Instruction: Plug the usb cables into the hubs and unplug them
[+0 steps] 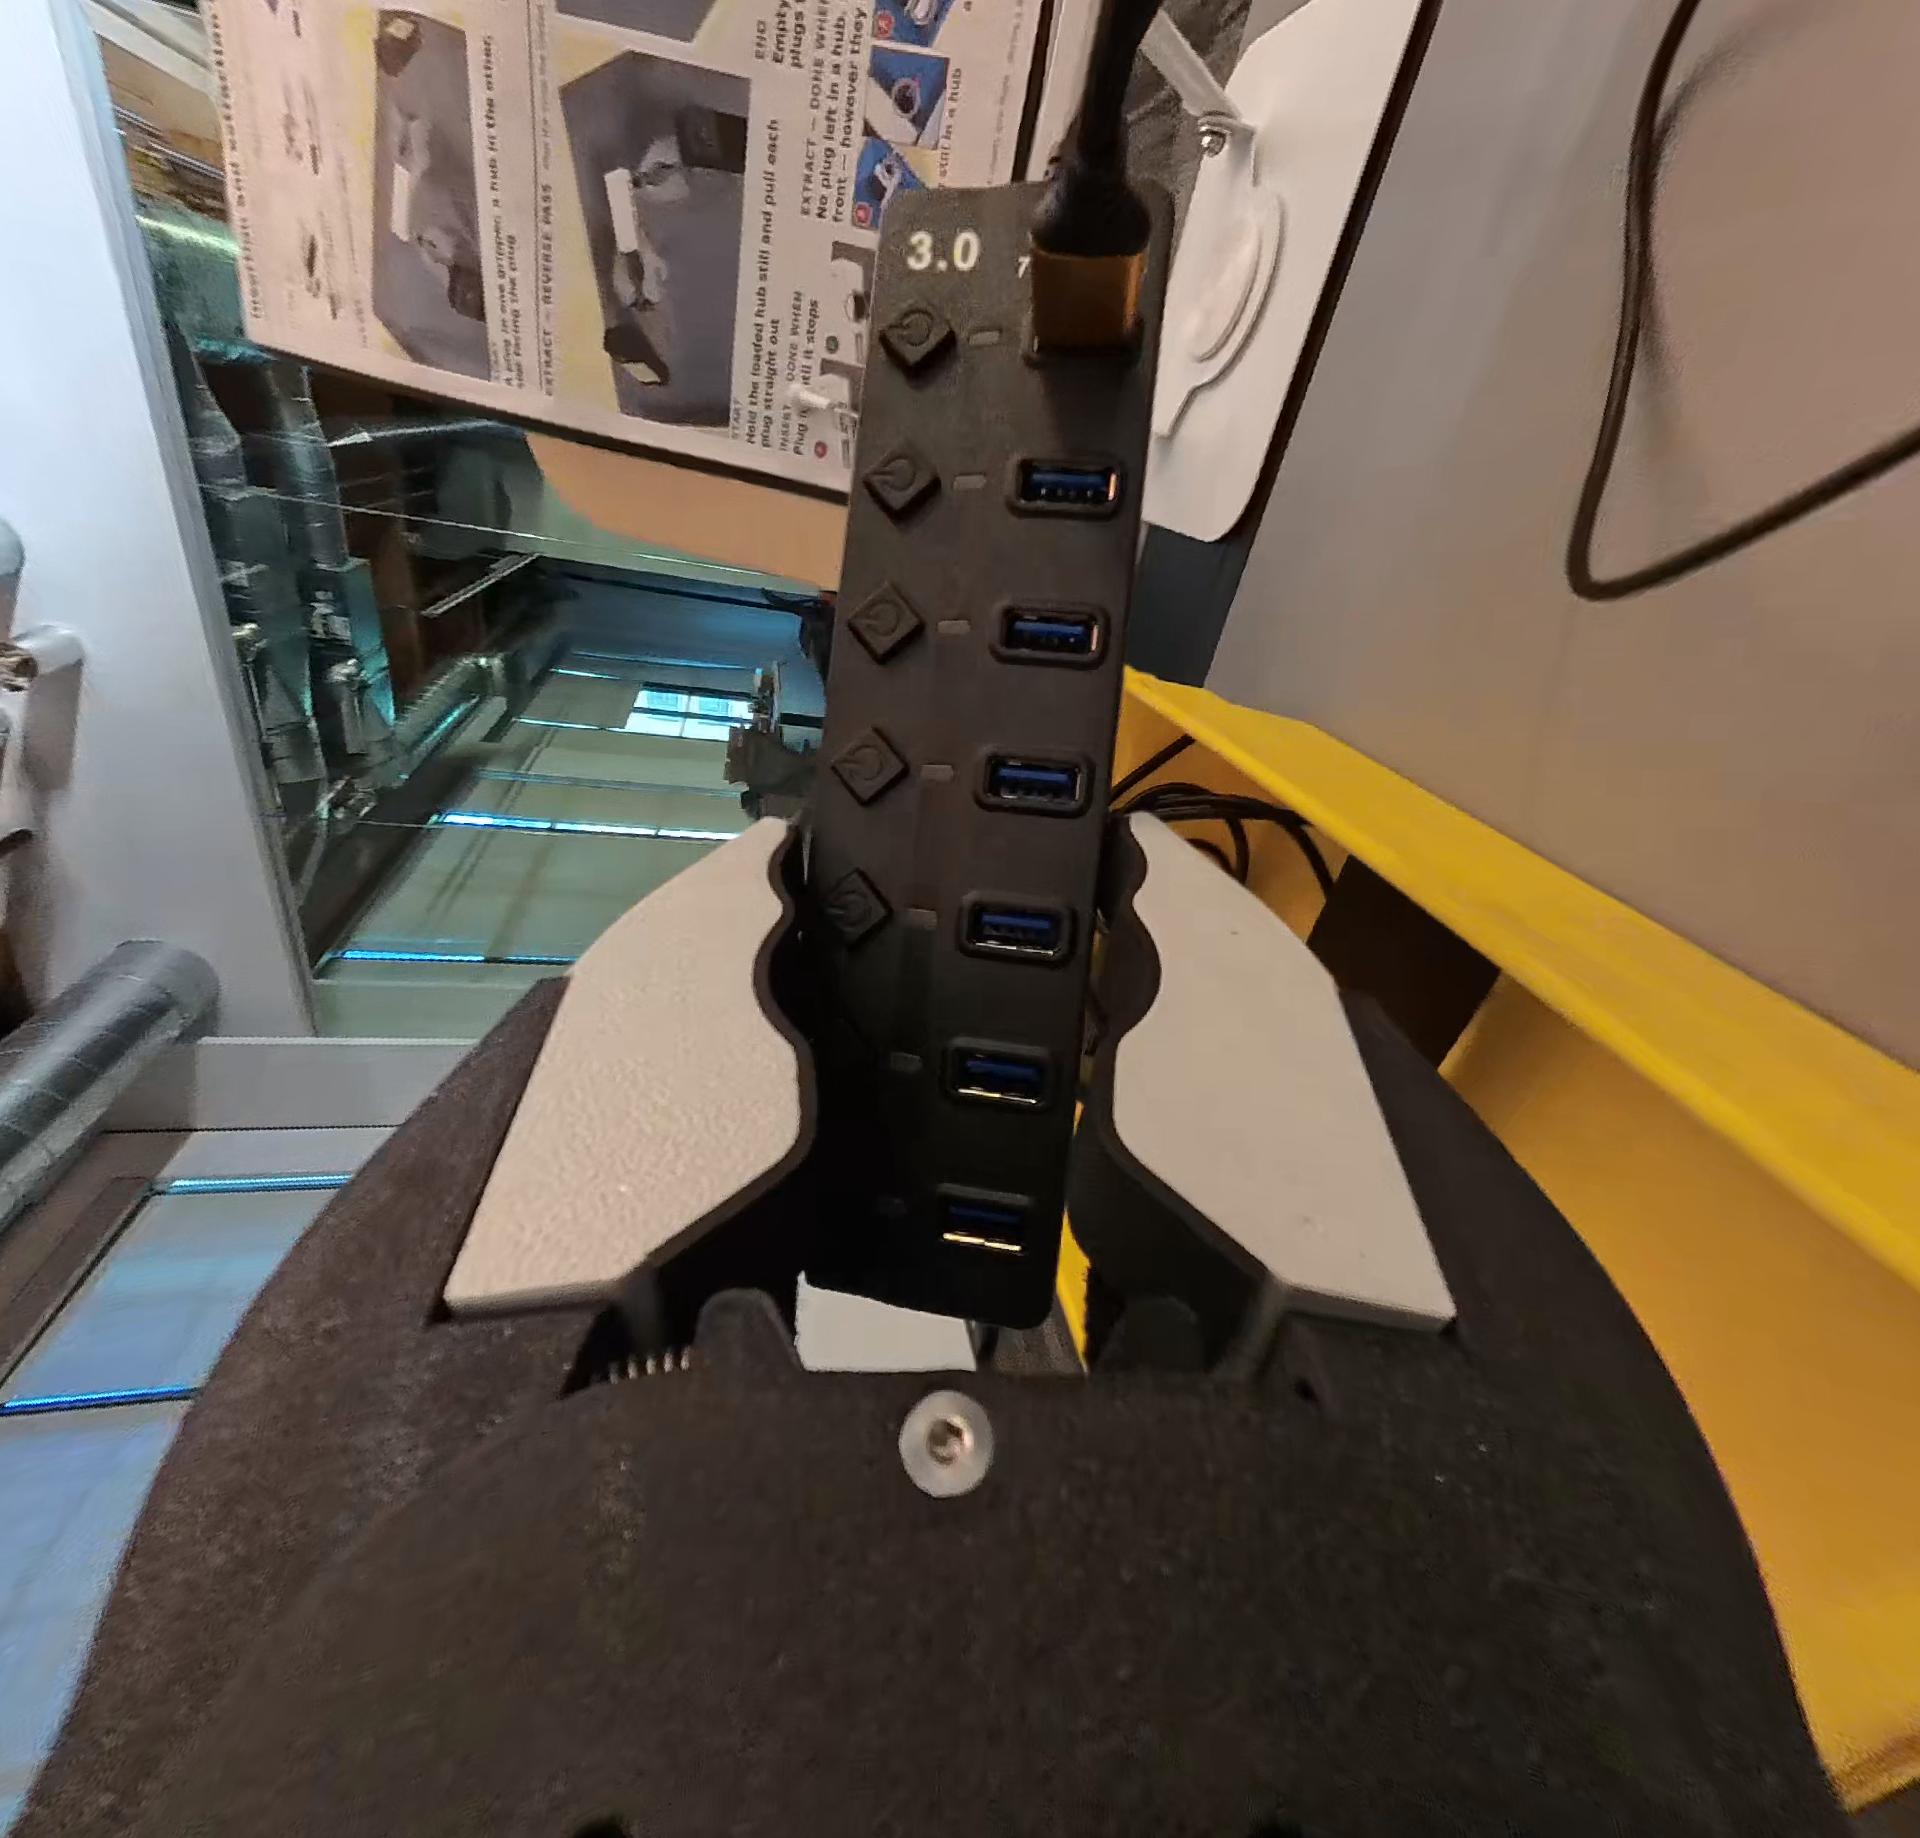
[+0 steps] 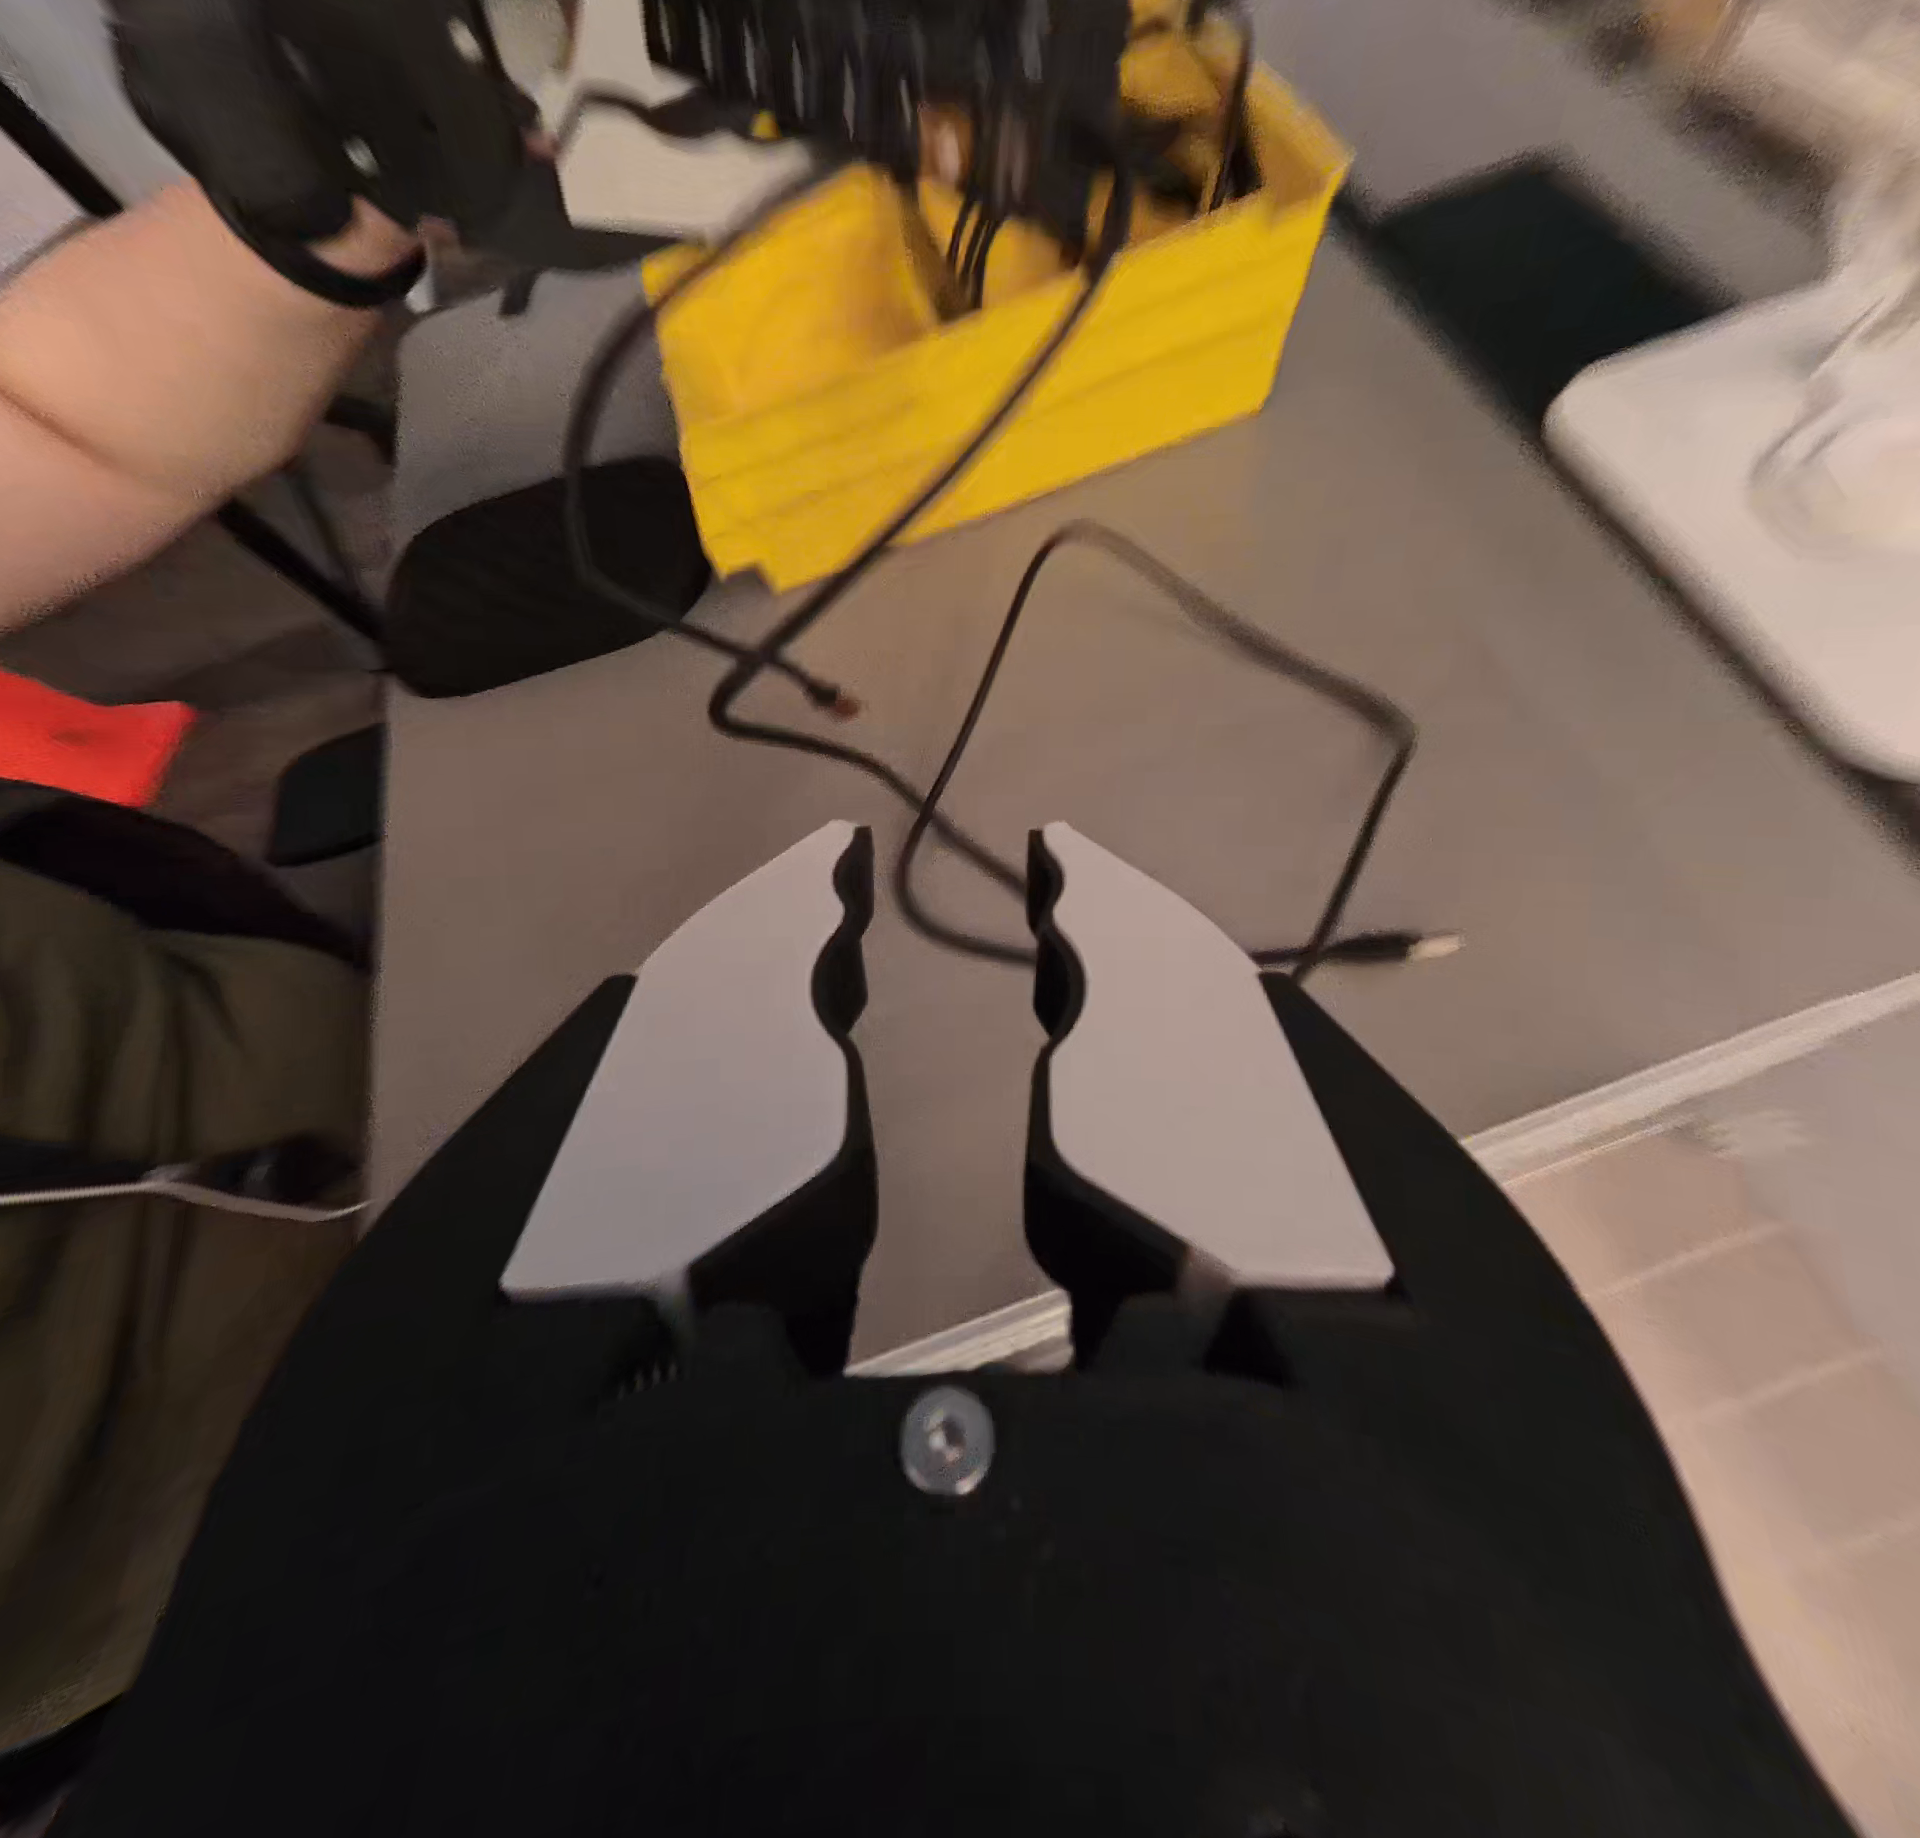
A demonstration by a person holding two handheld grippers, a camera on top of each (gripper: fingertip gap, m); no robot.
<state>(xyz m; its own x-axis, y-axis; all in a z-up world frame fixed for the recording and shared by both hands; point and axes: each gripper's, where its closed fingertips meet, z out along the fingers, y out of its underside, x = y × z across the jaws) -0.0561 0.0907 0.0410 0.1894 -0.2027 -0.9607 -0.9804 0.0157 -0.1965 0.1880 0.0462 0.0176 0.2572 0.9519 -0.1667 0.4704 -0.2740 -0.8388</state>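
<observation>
So the hub (image 1: 966,749) is a long black plastic strip, looks light and rigid, smooth sides, probably a bit slippery, so gripping it across the narrow width near the bottom end seems like the sane spot, clear of the ports. That's where the left gripper (image 1: 951,915) has it, fingers (image 1: 665,1061) clamped on both long edges. Its long axis runs straight away from the camera, port face toward the lens, and one plug (image 1: 1086,276) with a gold-ish shell sits in the far-end port, its thick black cord heading off past the top. The other blue ports are empty. Behind it, a yellow bin (image 1: 1558,1009) with more cords. The right gripper (image 2: 951,915) hangs over the desk (image 2: 1455,593), fingers apart and holding nothing, above a thin loose cable (image 2: 1195,749) that's floppy; I'd pinch it by its stiff plug end (image 2: 1429,947).
</observation>
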